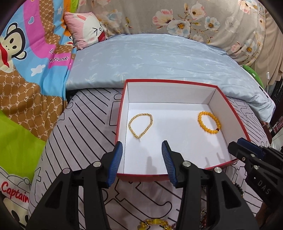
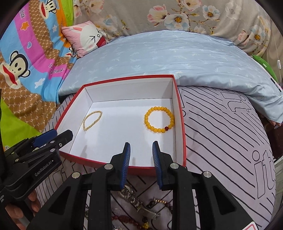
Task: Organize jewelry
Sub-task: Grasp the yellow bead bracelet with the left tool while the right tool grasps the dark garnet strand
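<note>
A red box with a white inside (image 1: 176, 92) (image 2: 123, 93) lies on the bed. In it lie a thin gold bead bracelet (image 1: 141, 126) (image 2: 92, 120) on the left and a chunky yellow bead bracelet (image 1: 209, 122) (image 2: 159, 122) on the right. My left gripper (image 1: 142, 146) is open and empty over the box's near left edge. My right gripper (image 2: 141, 146) is open and empty over the near right edge. A pile of loose jewelry (image 2: 138, 208) (image 1: 155, 223) lies on the sheet below the grippers, partly hidden by them.
The box rests on a grey sheet with black line print (image 2: 221, 132). A light blue pillow (image 1: 150, 58) lies behind it. A cartoon quilt (image 1: 26, 70) rises on the left. A pink cushion (image 1: 86, 26) and a floral quilt (image 2: 194, 16) lie at the back.
</note>
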{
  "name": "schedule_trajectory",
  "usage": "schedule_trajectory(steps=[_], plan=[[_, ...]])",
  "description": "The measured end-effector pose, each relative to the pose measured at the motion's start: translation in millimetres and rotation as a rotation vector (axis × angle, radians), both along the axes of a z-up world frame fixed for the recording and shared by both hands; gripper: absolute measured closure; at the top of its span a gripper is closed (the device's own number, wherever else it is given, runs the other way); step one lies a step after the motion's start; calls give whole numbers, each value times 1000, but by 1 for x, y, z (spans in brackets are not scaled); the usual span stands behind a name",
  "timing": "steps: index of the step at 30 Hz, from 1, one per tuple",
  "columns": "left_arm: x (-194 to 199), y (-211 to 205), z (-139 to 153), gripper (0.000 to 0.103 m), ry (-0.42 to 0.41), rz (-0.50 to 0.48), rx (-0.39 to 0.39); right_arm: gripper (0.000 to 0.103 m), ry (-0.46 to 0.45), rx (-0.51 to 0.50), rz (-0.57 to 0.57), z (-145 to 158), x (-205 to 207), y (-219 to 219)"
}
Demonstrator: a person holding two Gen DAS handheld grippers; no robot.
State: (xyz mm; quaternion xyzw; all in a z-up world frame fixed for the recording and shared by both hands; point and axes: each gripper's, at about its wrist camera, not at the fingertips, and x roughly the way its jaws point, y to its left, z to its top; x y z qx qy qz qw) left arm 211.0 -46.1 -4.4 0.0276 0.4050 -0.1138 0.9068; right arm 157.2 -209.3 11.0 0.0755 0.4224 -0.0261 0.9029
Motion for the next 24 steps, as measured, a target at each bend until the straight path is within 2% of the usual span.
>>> schedule_trajectory(steps=[5,9,11,12,16,20,24], plan=[[-4,0,0,59,1,0,0,80,-28,6,-11,10,-10,-1],[-14,10,11,58,-3,5,-54,76,-81,0,-19,31,-37,-5],[-26,18,19,42,-20,18,-67,76,-90,-5,-17,36,-54,-7],[-32,21,22,40,-30,20,-71,76,-91,-5,-15,36,-63,-7],[-60,33,21,40,-20,22,-65,76,-67,3,-8,25,-100,-7],[-87,43,2,40,33,36,-71,76,-24,13,-2,7,-126,-1],[-107,43,-25,40,90,31,-32,76,21,34,13,-8,-145,8]])
